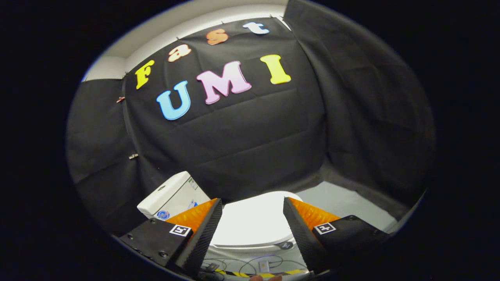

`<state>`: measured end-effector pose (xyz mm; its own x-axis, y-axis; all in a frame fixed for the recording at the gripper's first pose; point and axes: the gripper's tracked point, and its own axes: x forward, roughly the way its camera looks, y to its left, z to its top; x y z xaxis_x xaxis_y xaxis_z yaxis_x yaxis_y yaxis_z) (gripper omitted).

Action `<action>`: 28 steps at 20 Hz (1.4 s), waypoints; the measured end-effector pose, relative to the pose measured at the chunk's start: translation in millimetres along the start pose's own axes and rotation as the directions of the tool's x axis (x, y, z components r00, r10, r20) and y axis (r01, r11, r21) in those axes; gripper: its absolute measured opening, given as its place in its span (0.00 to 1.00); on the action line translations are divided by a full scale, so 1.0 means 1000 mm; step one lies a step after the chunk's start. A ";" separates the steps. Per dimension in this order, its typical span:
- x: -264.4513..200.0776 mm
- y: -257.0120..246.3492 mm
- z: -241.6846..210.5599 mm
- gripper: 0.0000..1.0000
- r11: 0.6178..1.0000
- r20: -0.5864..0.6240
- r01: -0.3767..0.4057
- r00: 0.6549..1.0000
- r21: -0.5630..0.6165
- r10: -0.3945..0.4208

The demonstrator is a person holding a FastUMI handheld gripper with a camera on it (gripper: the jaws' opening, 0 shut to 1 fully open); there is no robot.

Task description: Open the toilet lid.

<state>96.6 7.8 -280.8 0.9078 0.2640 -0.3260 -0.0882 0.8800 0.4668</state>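
A white toilet stands below and ahead of me, its lid lying flat and closed over the bowl. The white cistern rises behind it, beyond my left finger. My gripper hovers above the lid with its two fingers spread wide apart and nothing between them; the lid shows through the gap. I cannot tell any contact between the fingers and the lid. The lid's front rim curves just under the fingers.
Black cloth walls close in behind and to both sides of the toilet. A pale floor patch lies past the right finger. Thin cables and a small device lie on the floor under the bowl's front, by a yellow-black striped strip.
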 end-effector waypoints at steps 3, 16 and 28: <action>0.018 -0.030 -0.047 0.98 0.992 -0.109 -0.002 0.994 0.126 0.016; 0.082 -0.133 -0.232 0.98 0.850 -0.466 0.138 0.874 0.508 0.136; 0.133 -0.140 -0.301 0.64 0.760 -0.527 0.173 0.812 0.627 0.250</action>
<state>105.9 38.2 -637.3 0.4990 0.6425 -0.5816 0.3470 0.4669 0.8134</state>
